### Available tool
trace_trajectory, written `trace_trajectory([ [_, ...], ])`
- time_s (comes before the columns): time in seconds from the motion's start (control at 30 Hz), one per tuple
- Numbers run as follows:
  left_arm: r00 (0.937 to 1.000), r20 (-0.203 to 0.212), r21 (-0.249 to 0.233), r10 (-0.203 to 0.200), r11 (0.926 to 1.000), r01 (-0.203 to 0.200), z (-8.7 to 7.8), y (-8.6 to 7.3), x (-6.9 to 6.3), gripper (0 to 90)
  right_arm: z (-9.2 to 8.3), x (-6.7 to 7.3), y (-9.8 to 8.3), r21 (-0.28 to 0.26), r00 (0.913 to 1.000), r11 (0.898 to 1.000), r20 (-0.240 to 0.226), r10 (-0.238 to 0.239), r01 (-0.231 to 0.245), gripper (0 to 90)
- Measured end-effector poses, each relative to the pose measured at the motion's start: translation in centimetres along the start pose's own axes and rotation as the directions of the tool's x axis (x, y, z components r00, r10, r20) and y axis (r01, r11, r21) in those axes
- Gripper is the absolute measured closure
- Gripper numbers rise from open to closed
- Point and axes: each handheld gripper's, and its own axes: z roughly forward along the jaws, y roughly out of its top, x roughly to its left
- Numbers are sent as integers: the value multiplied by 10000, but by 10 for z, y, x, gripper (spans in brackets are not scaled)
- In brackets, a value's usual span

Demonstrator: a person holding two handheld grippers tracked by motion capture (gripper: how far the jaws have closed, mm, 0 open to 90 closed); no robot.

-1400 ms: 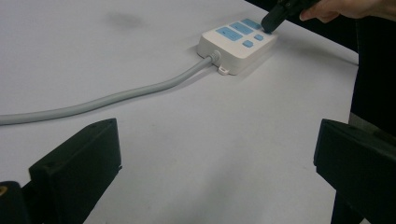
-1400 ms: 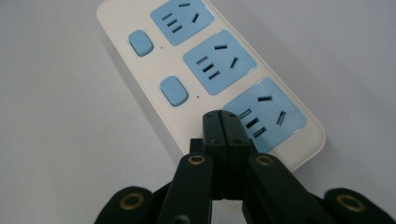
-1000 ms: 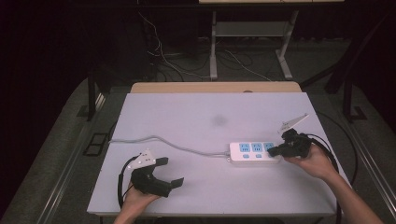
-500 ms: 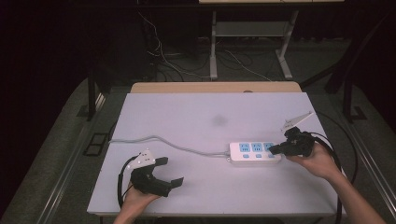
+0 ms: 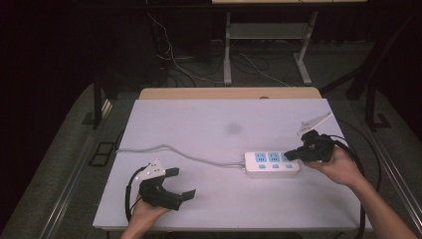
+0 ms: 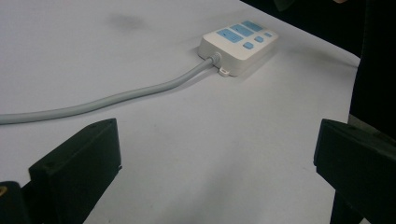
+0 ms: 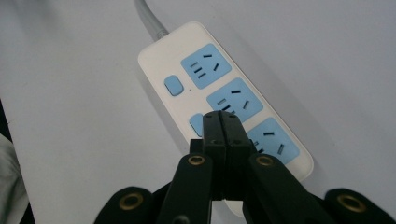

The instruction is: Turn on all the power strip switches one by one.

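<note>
A power strip (image 5: 272, 164) lies on the worktop (image 5: 224, 124), right of centre, its cord (image 5: 169, 149) running left across the surface to the left edge. The right claw (image 5: 290, 155) sits over the strip's right end. The left claw (image 5: 180, 184) rests near the front-left corner, well apart from the strip.

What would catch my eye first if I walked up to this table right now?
Probably the white power strip with blue sockets, right of centre on the pale table, its grey cord trailing off to the left. The right gripper, jaws pressed together, hovers over the strip's buttons, while the left gripper waits wide open near the front left edge.
</note>
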Motion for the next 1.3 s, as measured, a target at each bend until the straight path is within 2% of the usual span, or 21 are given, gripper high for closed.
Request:
trace_trajectory([
  [0.63, 10000, -9, -52, -7, 10000, 7, -2, 0, 0, 0, 27, 8, 12, 410, 9989, 9988, -395, -257, 273, 900],
  [1.07, 10000, -32, -94, -57, 9999, 57, -2, 0, 2, 0, 43, 6, 8, 754, 9988, 9969, -469, -172, 207, 900],
  [1.3, 10000, -34, -97, -50, 9999, 50, -2, 0, 2, 0, 48, 3, 4, 675, 9989, 9977, -476, -32, 64, 900],
])
